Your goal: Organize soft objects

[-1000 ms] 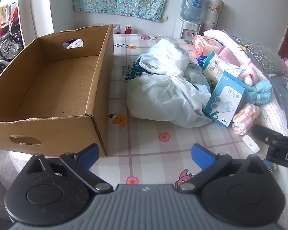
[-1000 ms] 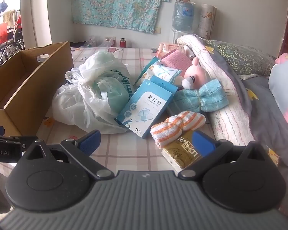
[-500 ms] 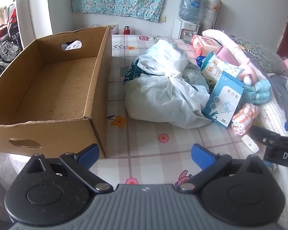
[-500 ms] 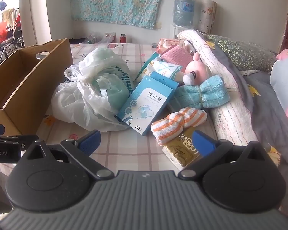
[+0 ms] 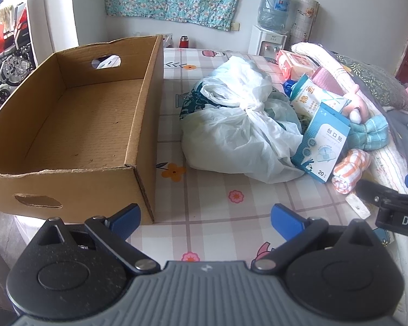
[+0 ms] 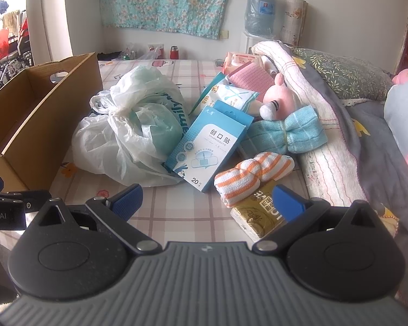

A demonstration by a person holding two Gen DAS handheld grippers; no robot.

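Note:
An empty cardboard box [image 5: 76, 125] [image 6: 30, 116] stands on the left of the checked bedsheet. Right of it lies a tied white plastic bag [image 5: 239, 125] [image 6: 133, 133]. A blue plaster box [image 5: 323, 146] [image 6: 212, 146], an orange-striped rolled cloth [image 5: 351, 169] [image 6: 253, 176], a teal checked cloth [image 6: 288, 135], a pink plush toy [image 6: 277, 97] and a gold tissue pack [image 6: 261, 214] form a heap further right. My left gripper [image 5: 205, 220] is open near the box's front corner. My right gripper [image 6: 208, 202] is open just short of the striped cloth and tissue pack.
A rolled quilt [image 6: 312, 125] and grey bedding [image 6: 380, 149] fill the right side. Wet-wipe packs [image 6: 236, 59] and a pink cloth [image 6: 250, 74] lie behind the heap. A water dispenser [image 5: 269, 40] stands at the far wall. Bare sheet [image 5: 225, 209] lies between box and heap.
Both grippers have edged slightly forward and lower toward the bed; the heap looks a little nearer in the right wrist view. Nothing was taken hold of and both stay open.

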